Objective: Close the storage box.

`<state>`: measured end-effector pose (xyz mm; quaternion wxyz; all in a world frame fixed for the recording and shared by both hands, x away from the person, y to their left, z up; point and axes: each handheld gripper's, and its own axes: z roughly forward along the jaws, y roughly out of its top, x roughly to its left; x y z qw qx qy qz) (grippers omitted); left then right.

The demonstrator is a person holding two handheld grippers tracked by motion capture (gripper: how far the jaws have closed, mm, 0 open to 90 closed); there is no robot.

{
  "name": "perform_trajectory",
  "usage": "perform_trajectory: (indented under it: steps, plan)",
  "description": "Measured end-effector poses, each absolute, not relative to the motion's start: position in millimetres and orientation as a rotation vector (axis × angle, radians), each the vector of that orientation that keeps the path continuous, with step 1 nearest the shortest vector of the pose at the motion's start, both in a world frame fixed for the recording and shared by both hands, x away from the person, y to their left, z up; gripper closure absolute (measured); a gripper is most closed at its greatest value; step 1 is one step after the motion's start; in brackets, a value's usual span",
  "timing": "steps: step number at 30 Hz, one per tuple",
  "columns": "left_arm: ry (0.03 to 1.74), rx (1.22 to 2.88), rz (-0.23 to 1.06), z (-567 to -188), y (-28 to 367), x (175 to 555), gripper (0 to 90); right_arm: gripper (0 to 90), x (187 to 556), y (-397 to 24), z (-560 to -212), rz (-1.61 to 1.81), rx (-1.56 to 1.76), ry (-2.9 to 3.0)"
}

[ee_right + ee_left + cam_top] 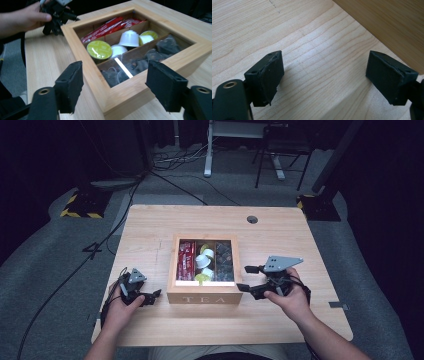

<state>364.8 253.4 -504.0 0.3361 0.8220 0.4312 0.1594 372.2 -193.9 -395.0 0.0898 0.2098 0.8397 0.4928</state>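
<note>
At the middle of the worktop (150, 227), toward the near edge: a wooden tea box (204, 296), glass lid down, "TEA" lettered on the front wall. Inside, red sachets (187, 260) in the left compartment, white and green capsules (205, 261) in the middle one, dark tea bags (223, 262) on the right. Left gripper (155, 294) parked low just beside the box's left wall, jaws spread wide, nothing but bare wood between them — released, resting. Right gripper (248, 278) hovering at the box's right front corner, jaws also apart and empty; seen from the right gripper view, that corner of the frame (117, 96) sitting squarely in the gap between the pads, not touched by either. By the look of it, an approach step — lining up on the lid frame, no grip yet. Next move, most likely: ease the right gripper in until the pads straddle the front rail, close on it, then lift about the back edge. Probably wise to have the left gripper brace the side wall — otherwise a risk of the whole box sliding or tipping.
</note>
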Motion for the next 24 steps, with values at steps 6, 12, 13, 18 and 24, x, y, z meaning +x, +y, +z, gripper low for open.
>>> perform_trajectory:
  steps: [6,12,13,18,24]
  plan:
    - [1.122,2.142,0.409,-504.3,255.2,363.8,15.4,20.6,383.1,-224.0,-374.2,1.466,0.69,2.445]
    - [1.117,2.148,0.405,-503.9,257.6,364.5,15.4,16.4,390.8,-260.9,-362.7,1.381,0.759,2.406]
    - [1.112,2.147,0.407,-504.2,258.3,365.0,15.4,16.4,391.8,-267.6,-362.0,1.364,0.772,2.397]
    - [1.093,2.159,0.414,-503.9,262.5,367.9,15.3,16.3,395.8,-298.9,-364.8,1.317,0.87,2.358]
    - [1.088,2.158,0.407,-504.1,265.1,369.4,15.1,16.5,402.7,-334.0,-381.0,1.24,0.992,2.32]
